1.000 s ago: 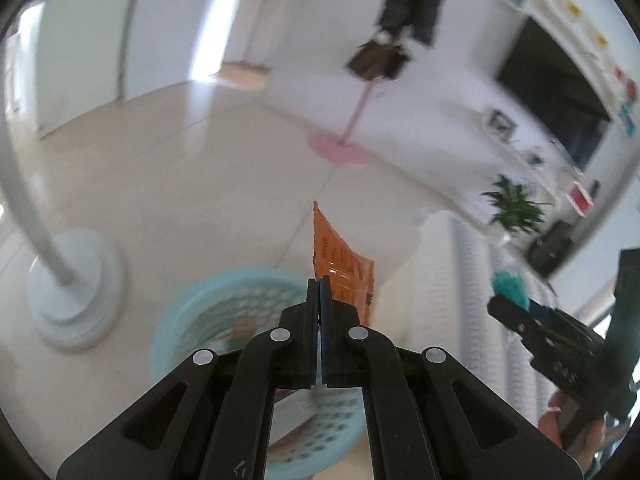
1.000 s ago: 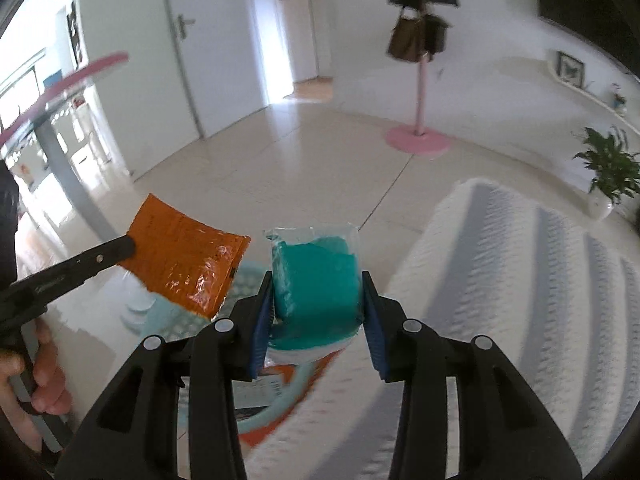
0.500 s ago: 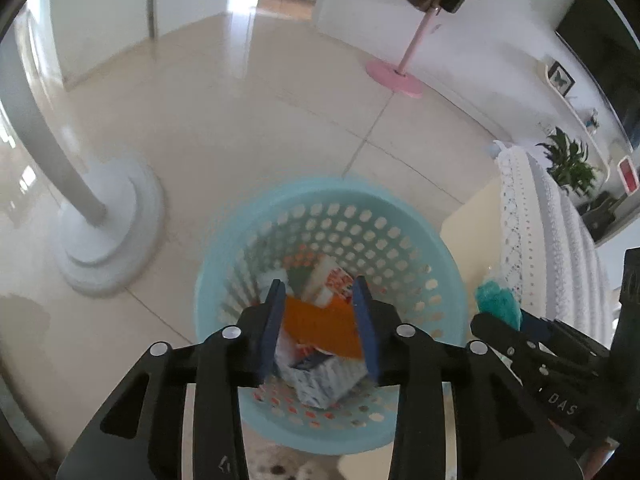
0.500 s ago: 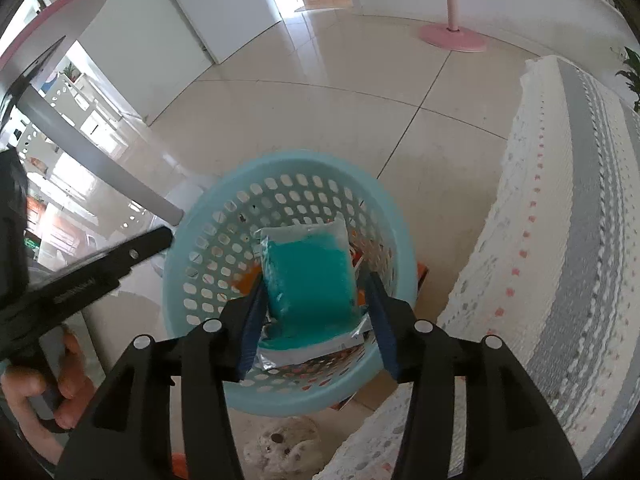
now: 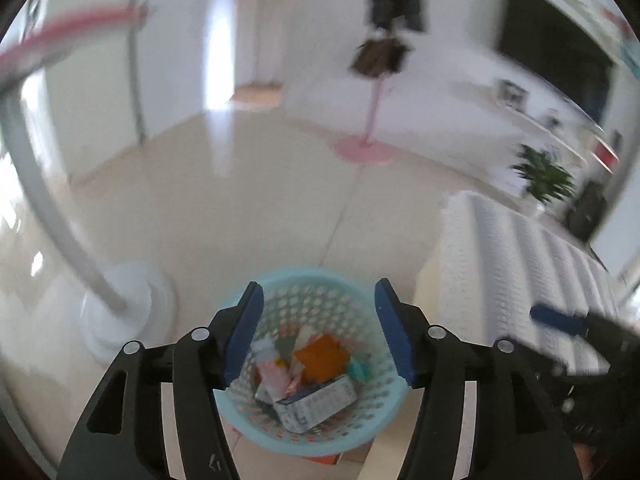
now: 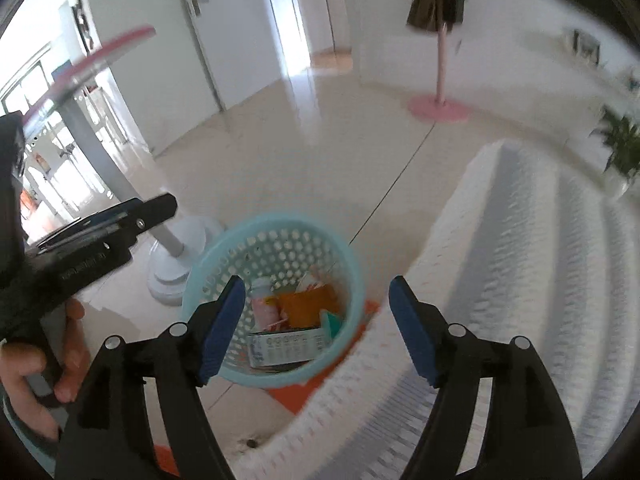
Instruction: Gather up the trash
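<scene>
Both grippers, left (image 5: 318, 330) and right (image 6: 318, 326), hang wide open and empty above the blue basket (image 6: 352, 276) holding the orange wrapper (image 5: 320, 358) and teal packet (image 6: 331, 322)

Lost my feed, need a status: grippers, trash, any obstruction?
Left gripper open, right gripper open, both empty. Orange wrapper and teal packet inside perforated light-blue plastic basket. Nothing blocking.

Hardly anything here can be read. The white carton (image 6: 286, 346) lying in the blue basket (image 6: 352, 264) carries a row of small printed characters along its side, too blurred to make out. The side of the left gripper (image 6: 120, 216), seen from the right wrist, bears pale embossed lettering, also illegible. No other writing shows clearly.
</scene>
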